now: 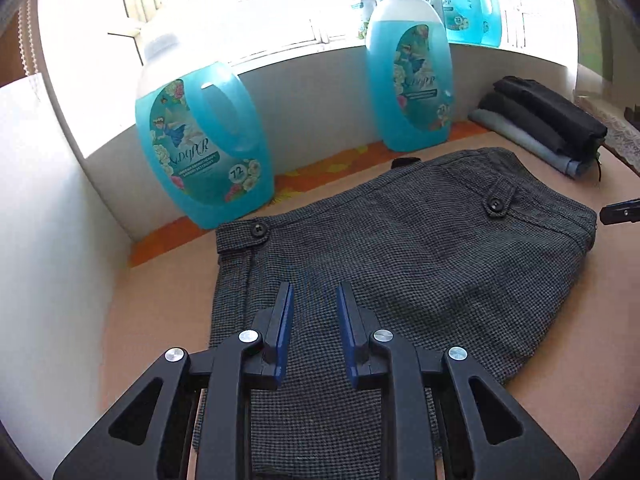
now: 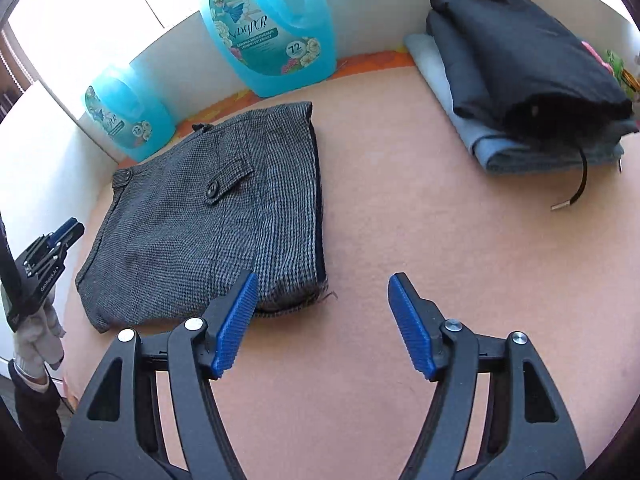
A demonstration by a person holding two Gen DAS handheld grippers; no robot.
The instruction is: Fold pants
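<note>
my left hand-held gripper (image 1: 314, 292) hovers low in the frame over the folded grey pants (image 1: 400, 248), its blue pads a narrow gap apart with nothing pinched between them. my right hand-held gripper (image 2: 322, 286) is spread wide over the bare pink worktop (image 2: 400, 220), empty, with the pants lying centre-left. two blue detergent jugs (image 2: 272, 28) stand upper left against the wall, and a stack of folded dark clothes (image 2: 520, 64) sits upper right.

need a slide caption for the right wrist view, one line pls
Open right gripper above the table, beside folded checked pants, with a stack of folded clothes behind.
</note>
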